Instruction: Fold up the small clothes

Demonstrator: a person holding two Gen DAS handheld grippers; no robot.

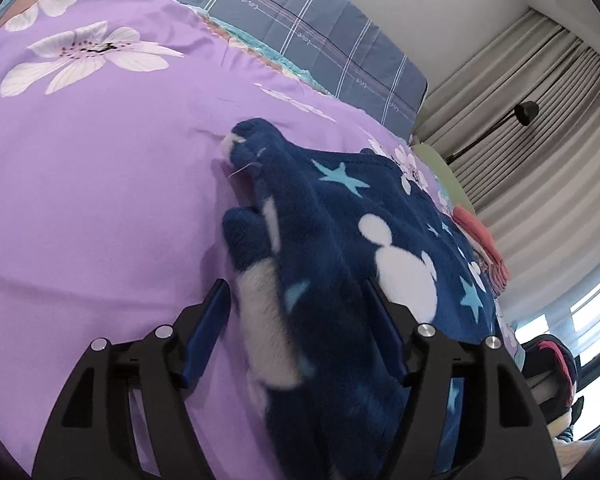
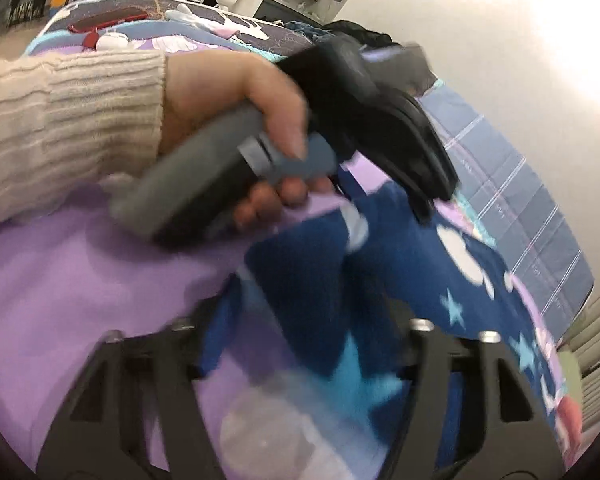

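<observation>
A navy fleece garment (image 1: 340,208) with white shapes and pale blue stars lies crumpled on the purple flowered bedspread (image 1: 100,180). My left gripper (image 1: 296,292) stands open. A thick fold of the garment lies between its blue pads (image 1: 208,328) without being pinched. In the blurred right wrist view the garment (image 2: 400,264) is bunched deep between the jaws of my right gripper (image 2: 308,320), which look closed on it. A hand (image 2: 228,92) in a cream knit sleeve (image 2: 60,112) holds the left gripper (image 2: 432,200) over the garment's far edge.
A grey-blue checked quilt (image 1: 300,28) lies along the head of the bed. A stack of pink and red folded clothes (image 1: 484,244) sits at the bed's right edge, with a dark pile (image 1: 556,368) below it. Curtains (image 1: 540,120) and a black lamp (image 1: 526,112) stand behind.
</observation>
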